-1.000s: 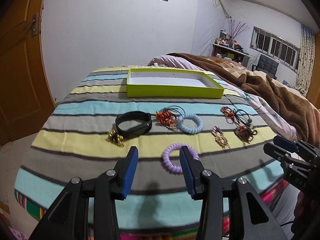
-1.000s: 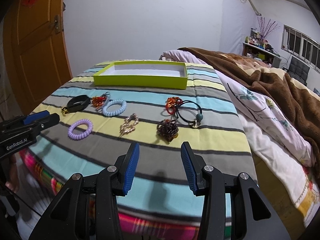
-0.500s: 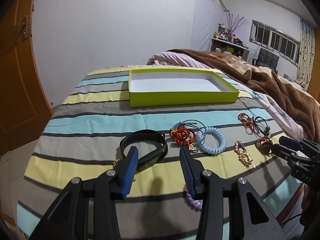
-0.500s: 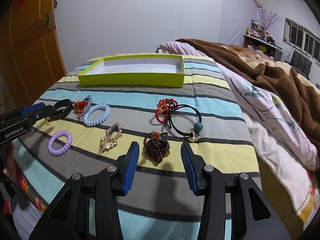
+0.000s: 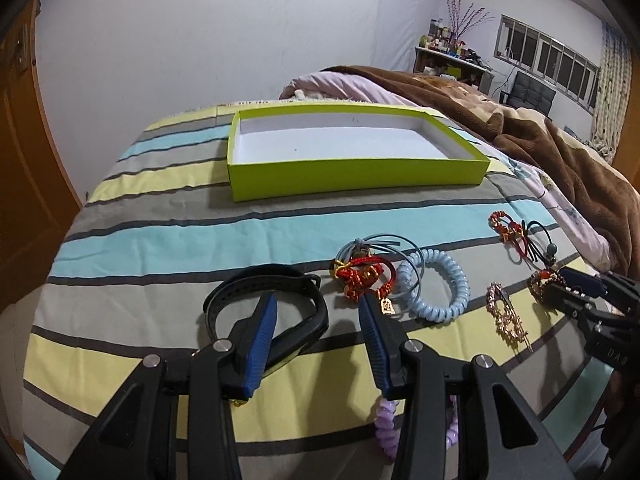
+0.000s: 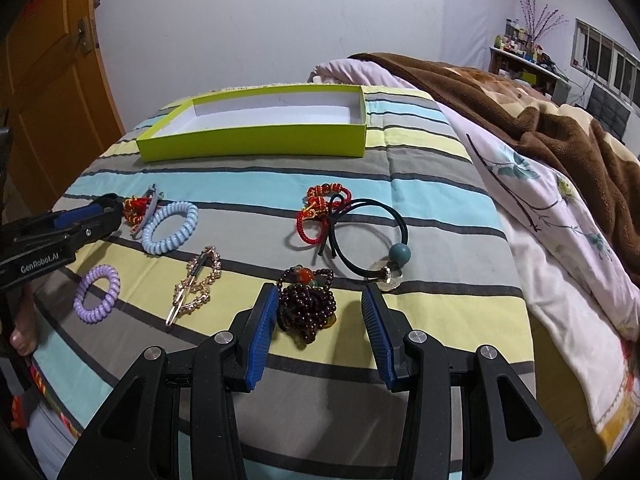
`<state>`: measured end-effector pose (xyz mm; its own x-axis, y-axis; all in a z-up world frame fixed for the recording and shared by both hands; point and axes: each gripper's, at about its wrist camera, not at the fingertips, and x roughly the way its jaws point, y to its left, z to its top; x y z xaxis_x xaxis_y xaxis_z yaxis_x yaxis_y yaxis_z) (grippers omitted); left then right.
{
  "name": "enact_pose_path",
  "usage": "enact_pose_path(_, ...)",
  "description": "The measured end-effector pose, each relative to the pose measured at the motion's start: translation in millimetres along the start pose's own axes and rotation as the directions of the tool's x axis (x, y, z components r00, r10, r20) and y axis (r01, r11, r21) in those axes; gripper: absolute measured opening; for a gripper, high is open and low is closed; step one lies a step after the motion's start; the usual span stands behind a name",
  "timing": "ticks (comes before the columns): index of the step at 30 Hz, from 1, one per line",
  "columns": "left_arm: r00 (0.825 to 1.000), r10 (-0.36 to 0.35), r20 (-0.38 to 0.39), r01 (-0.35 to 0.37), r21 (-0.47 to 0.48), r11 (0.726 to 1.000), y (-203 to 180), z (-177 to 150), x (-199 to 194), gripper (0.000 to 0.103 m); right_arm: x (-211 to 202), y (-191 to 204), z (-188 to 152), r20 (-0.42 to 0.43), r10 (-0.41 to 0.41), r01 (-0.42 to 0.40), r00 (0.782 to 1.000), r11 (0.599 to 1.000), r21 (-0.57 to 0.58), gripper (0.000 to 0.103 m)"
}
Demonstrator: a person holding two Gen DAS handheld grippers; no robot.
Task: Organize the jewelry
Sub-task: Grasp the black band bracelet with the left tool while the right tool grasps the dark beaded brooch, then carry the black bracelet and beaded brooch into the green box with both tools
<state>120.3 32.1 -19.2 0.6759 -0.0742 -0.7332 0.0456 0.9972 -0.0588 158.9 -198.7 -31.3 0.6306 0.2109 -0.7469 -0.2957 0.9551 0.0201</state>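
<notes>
An empty lime-green box (image 5: pixel 356 180) (image 6: pixel 256 142) sits at the back of the striped bedspread. My left gripper (image 5: pixel 318 334) is open, its fingers either side of the right half of a black wristband (image 5: pixel 304 304). Beside it lie a red charm cord (image 5: pixel 366 276) and a pale blue coil tie (image 5: pixel 440 292). My right gripper (image 6: pixel 318 332) is open around a dark bead bracelet (image 6: pixel 308 306). A gold clip (image 6: pixel 196 284), a purple coil tie (image 6: pixel 96 294), a red knot cord (image 6: pixel 320 210) and a black elastic with a teal bead (image 6: pixel 372 240) lie nearby.
A brown blanket (image 6: pixel 520 120) and a floral sheet (image 6: pixel 560 240) cover the bed's right side. An orange door (image 6: pixel 48 92) stands at the left. The bedspread's front edge (image 6: pixel 320 460) drops off just under the grippers.
Both grippers moved forward and down over the bedspread. The left one now straddles the black wristband and the right one the dark bead bracelet. Both stay open.
</notes>
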Motion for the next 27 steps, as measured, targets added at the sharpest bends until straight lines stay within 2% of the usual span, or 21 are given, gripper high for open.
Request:
enact_pose_path(4,0.999,0.036,-0.027,-0.036,0.0,0.999,2,2,6,0.026,4,-1,0,-0.014,0.013,-0.013,1.0,1.0,0.011,0.044)
enact_pose_path(6,0.999,0.032,-0.037,-0.032,0.003,0.999,1,1,7,0.025,4,-2,0,-0.009,0.015,-0.015,1.0,1.0,0.015,0.044)
enact_pose_path(7,0.999,0.033,-0.037,-0.032,0.006,0.999,1,1,7,0.022,4,-3,0,-0.007,0.015,-0.015,1.0,1.0,0.016,0.04)
enact_pose_path(8,0.999,0.033,-0.036,-0.033,0.011,0.999,1,1,7,0.018,4,-3,1,-0.006,0.018,-0.018,1.0,1.0,0.017,0.029)
enact_pose_path(27,0.999,-0.017,0.038,0.018,-0.011,1.0,3,-1,-19,0.013,-15,2,-4,0.028,0.04,-0.041,0.999,0.999,0.011,0.027)
